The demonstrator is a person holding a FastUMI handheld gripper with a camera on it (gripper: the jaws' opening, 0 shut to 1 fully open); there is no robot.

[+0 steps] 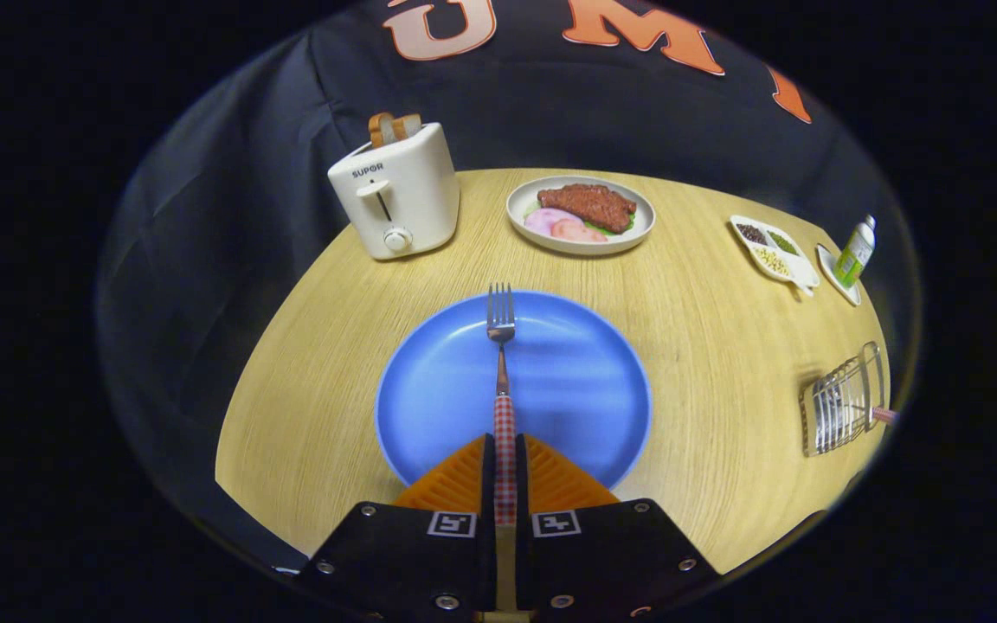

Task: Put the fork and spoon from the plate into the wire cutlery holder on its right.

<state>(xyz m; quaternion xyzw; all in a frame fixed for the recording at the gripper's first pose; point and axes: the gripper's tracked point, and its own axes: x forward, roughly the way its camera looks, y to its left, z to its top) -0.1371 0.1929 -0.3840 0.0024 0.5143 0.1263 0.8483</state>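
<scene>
Tongs point(505, 472) clamp the red-checked handle of the steel fork point(501, 363), tines pointing ahead over the round blue plate point(429, 407). Stiff, light, likely slippery; this mid-handle grip looks sound. Wire cutlery holder point(840, 402) lies well right on the wooden worktop point(715, 346), already holding a matching checked handle.

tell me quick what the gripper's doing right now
Gripper: closed, both fingers pressing the red-checked handle of the metal fork, held over the round blue plate.

Fork point(500, 363) handle end hidden betw. claw point(505, 459) fingers.
</scene>
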